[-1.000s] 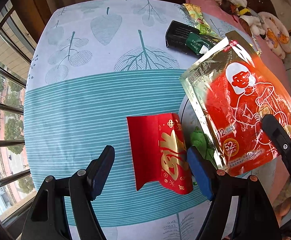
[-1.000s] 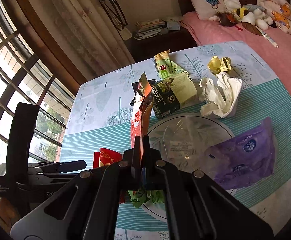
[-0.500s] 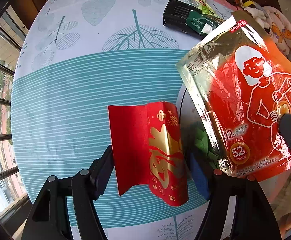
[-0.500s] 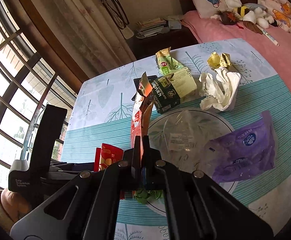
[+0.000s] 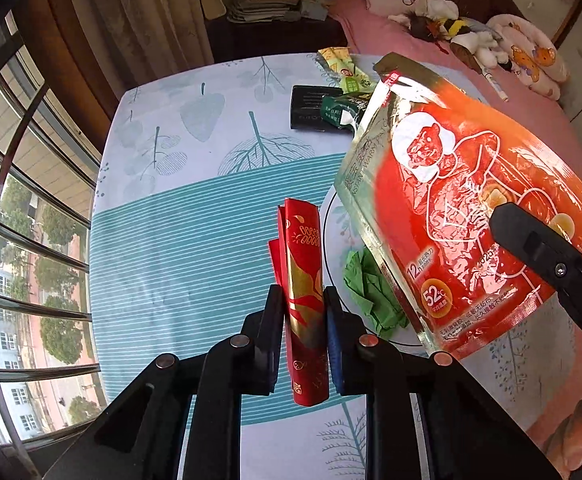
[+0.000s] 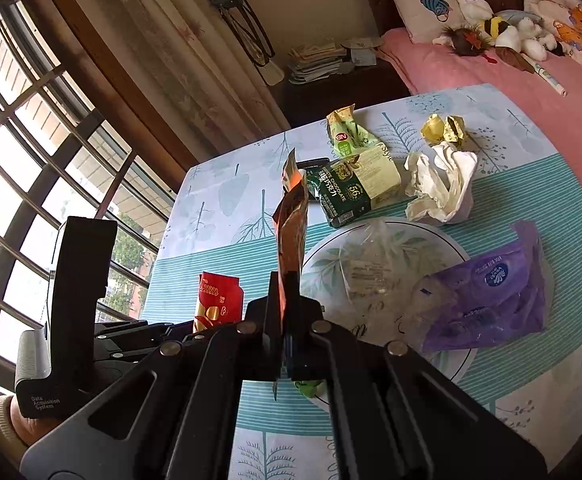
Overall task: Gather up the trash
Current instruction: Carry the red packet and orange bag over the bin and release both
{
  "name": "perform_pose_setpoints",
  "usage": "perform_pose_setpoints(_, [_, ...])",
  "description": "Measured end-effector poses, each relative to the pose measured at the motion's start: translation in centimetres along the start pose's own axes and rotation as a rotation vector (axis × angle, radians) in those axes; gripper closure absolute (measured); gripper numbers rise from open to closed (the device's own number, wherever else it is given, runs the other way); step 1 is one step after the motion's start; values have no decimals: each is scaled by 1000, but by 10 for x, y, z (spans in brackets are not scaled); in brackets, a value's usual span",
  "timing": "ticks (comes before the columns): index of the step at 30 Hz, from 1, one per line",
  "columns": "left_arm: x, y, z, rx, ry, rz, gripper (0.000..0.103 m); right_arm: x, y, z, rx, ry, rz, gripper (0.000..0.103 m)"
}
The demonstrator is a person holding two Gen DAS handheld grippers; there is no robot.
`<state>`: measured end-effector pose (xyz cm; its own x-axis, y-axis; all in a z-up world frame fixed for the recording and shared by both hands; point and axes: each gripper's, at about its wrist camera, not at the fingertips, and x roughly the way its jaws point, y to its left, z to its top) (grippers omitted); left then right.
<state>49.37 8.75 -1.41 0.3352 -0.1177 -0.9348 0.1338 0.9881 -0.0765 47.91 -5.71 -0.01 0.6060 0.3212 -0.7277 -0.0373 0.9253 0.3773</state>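
Note:
My left gripper (image 5: 303,312) is shut on a red and gold paper envelope (image 5: 305,280), folded and held upright above the table; the envelope also shows in the right wrist view (image 6: 217,300). My right gripper (image 6: 287,300) is shut on a large red and silver foil pouch (image 6: 291,224), seen edge-on and standing up from the jaws. The pouch fills the right of the left wrist view (image 5: 463,216). A crumpled green wrapper (image 5: 371,292) lies on the white plate (image 6: 457,244) beneath the pouch.
On the plate lie a clear plastic wrapper (image 6: 371,264) and a purple packet (image 6: 487,296). Behind are a green chocolate box (image 6: 347,192), crumpled white paper (image 6: 443,184), a yellow foil wrapper (image 6: 443,128), a green snack packet (image 6: 345,132) and a black object (image 5: 311,108). A pink bed (image 6: 491,68) is at right.
My left gripper has closed on the red envelope and lifted it off the table, standing it upright. The right gripper still holds the foil pouch.

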Motion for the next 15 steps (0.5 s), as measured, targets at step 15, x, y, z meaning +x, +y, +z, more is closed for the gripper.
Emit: perform_pose_setpoints(15, [-148,-89,-157,-20,-184,41,84,-155,-5,-72,-177,-33,125,103])
